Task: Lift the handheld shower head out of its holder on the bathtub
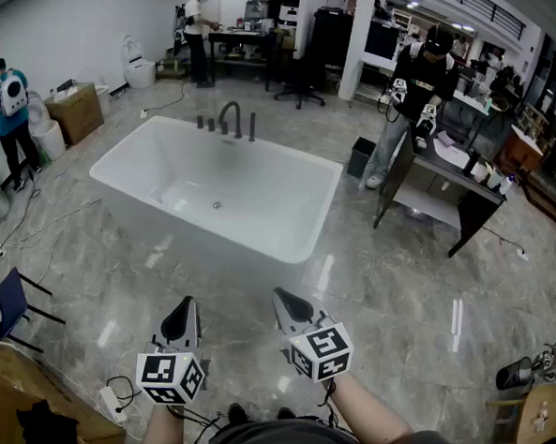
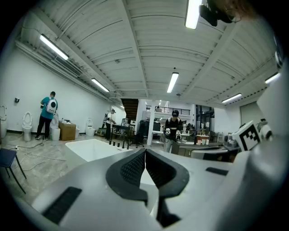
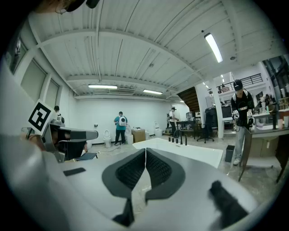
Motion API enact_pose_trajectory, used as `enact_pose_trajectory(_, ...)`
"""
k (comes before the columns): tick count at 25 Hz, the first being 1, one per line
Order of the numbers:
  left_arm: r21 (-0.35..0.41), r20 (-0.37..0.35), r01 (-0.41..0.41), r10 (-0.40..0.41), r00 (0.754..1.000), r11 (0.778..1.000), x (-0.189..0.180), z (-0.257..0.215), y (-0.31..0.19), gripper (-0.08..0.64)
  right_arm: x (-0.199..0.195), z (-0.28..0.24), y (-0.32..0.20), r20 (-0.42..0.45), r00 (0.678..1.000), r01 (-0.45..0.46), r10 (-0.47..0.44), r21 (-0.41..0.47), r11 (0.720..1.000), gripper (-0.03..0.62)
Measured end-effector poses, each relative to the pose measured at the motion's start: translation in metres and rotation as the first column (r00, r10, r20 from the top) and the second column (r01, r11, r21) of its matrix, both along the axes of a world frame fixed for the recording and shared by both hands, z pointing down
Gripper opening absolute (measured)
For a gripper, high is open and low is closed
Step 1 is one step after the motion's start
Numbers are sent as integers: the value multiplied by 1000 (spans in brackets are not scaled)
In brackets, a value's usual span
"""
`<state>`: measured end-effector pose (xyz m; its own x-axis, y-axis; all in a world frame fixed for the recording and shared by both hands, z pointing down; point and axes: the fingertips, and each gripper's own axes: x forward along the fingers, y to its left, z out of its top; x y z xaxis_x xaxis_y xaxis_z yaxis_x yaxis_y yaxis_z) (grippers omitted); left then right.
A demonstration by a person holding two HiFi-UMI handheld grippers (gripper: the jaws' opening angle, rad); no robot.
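The left claw [image 2: 145,151] is closed, its ribbed pads pressed flat together with nothing between them; the right claw [image 3: 145,150] is likewise closed and empty; both are held about level, side by side, above bare marble floor [image 1: 386,298]. Just ahead of them begins the near wall of the white bathtub [image 1: 222,243]; the tub stretches away from the claws, and the dark fittings stand on its far rim, well apart from either claw and roughly in line with the gap between them. Beside the curved spout [image 1: 230,117], on the right claw's side of it, a slim dark post is most likely the shower head [image 1: 252,126] in its holder, though it is too small here to be sure. It stands upright, long axis vertical, the free end pointing at the ceiling. I judge it a stiff metal wand, fairly light, with a smooth finish that could slip between the pads; a hose probably trails beneath it and would drag as it rises. The best hold looks to be across the shaft, above the holder and below the tip, drawing it straight up along its own axis, not tilting it.
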<state>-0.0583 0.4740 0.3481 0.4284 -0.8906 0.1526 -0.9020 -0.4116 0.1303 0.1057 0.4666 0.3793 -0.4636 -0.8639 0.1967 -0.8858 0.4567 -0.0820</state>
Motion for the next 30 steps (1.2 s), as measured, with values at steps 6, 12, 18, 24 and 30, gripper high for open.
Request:
enact_pose_trajectory(6, -8, -14, -3, 3, 1000, 1000, -7, 2, 1, 15, -11, -2, 0, -12, 1000, 17, -17, -1, 1000, 28)
enact_pose_trajectory(12, -28, -7, -40, 39, 999, 999, -10, 11, 5, 15, -21, 3, -2, -11, 1000, 9, -9, -8, 1000, 26)
enact_pose_trajectory(18, -54, 12, -66, 66, 998, 996, -22, 25, 9, 15, -32, 7, 4, -5, 1000, 5, -5, -8, 1000, 28)
enact_pose_trajectory(24, -73, -25, -61, 60, 998, 995, -35, 31, -2, 15, -33, 7, -3, 5, 1000, -30, 30, -6, 1000, 28)
enact_pose_trajectory(30, -62, -22, -94, 93, 995, 994, -50, 31, -7, 15, -46, 8, -12, 37, 998, -56, 56, -1, 998, 28)
